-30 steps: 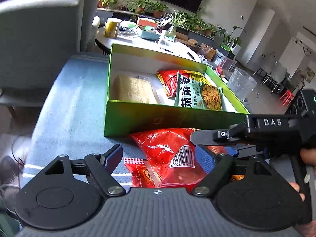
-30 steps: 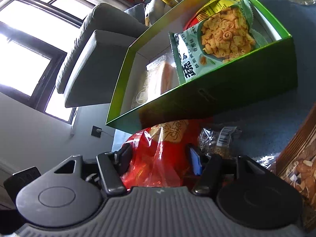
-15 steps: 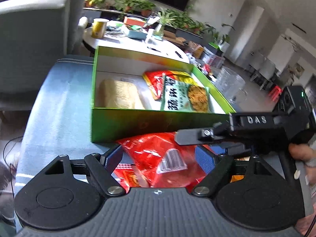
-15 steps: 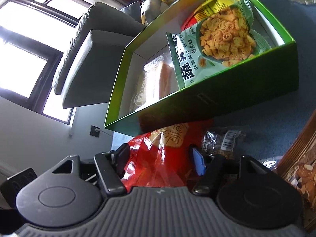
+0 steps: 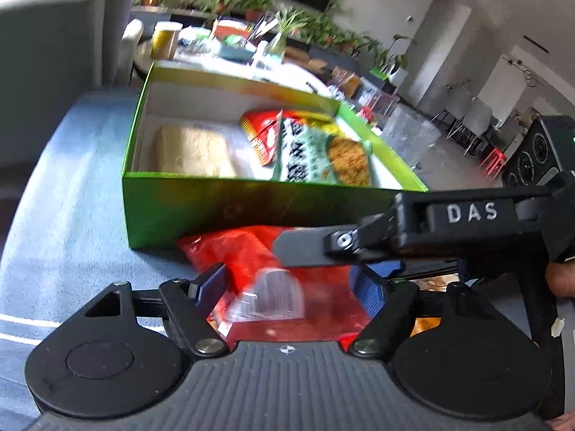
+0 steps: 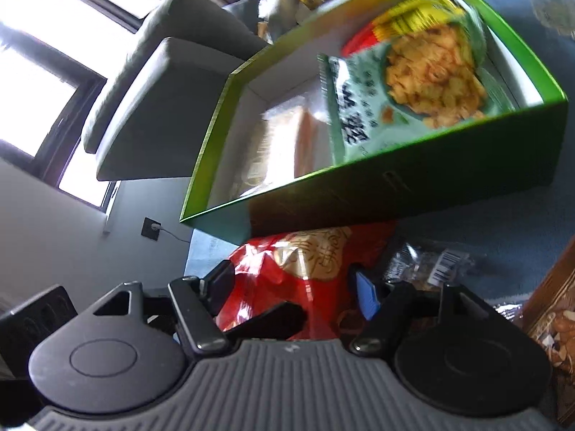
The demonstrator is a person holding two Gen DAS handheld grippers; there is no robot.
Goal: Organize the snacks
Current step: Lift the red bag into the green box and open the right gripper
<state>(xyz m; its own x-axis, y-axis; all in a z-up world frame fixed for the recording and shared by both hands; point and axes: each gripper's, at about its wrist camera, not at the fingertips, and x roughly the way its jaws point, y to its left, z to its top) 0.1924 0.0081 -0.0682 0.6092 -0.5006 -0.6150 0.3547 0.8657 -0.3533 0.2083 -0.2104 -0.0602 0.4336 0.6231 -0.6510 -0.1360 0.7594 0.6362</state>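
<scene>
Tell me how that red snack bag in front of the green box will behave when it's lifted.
The red snack bag looks like thin crinkled film, so it will probably sag and flop. Its glossy surface may slip between the pads. It seems puffy, so likely light for its size.

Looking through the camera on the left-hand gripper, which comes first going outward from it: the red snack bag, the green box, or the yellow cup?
1. Shiny red plastic snack bag, right between the left gripper fingers.
2. Open green cardboard box, just beyond the bag, on the blue cloth.
3. Yellow cup, far behind the box, on the white table at upper left.
</scene>
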